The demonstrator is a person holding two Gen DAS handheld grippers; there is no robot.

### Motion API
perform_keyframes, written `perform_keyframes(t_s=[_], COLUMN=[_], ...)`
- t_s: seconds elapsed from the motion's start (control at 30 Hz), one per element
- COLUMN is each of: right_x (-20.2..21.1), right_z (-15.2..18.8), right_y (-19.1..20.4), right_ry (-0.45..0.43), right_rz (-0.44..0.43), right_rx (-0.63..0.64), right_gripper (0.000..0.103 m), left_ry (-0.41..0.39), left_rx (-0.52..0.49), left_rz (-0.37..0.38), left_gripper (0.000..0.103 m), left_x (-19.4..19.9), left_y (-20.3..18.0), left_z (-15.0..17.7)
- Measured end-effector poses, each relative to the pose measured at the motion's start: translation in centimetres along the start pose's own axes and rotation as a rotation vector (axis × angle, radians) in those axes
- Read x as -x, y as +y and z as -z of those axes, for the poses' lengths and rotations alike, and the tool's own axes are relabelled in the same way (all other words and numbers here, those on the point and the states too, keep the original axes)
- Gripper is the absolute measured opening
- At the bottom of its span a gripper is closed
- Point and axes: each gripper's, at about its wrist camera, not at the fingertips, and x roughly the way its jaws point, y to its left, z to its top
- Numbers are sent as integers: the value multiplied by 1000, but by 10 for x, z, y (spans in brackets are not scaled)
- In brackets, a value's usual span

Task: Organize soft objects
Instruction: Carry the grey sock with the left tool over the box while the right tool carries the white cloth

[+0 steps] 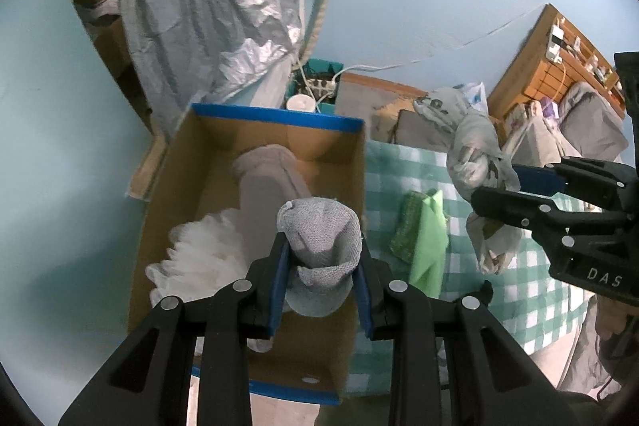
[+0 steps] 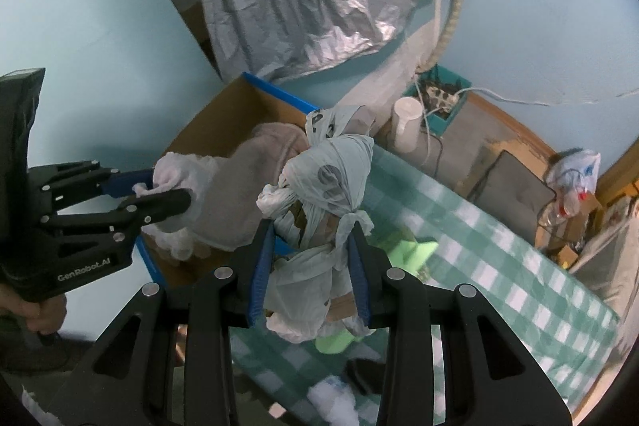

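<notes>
The left claw (image 1: 321, 258) is clamped on a grey knitted cloth (image 1: 319, 246) above the cardboard box (image 1: 223, 142); the right claw (image 2: 311, 246) grips a knotted pale plastic bundle (image 2: 331, 178).

"DAS" on right claw (image 1: 495, 192); "GenRobot.AI" on left claw (image 2: 167, 192).

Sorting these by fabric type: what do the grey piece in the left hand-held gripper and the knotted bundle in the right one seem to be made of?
Grey piece: looks like a coarse knit or mesh cloth, matte, with a visible open weave.
Knotted bundle: probably thin plastic bag film, pale, slightly glossy, with crinkled folds and tied ends.
</notes>
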Motion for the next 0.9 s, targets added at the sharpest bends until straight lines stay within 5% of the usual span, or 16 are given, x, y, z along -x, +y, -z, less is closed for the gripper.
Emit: perform_keyframes(t_s=[0.9], right_x=[-70], right_z=[-69], right_y=[61], right_ry=[38], right_rz=[-31], right_rx=[34], right_gripper=[35], left_ry=[29], left_rx=[33], left_rz=[-35], left_gripper=[30], left_x=[-33], left_y=[80], left_z=[-30])
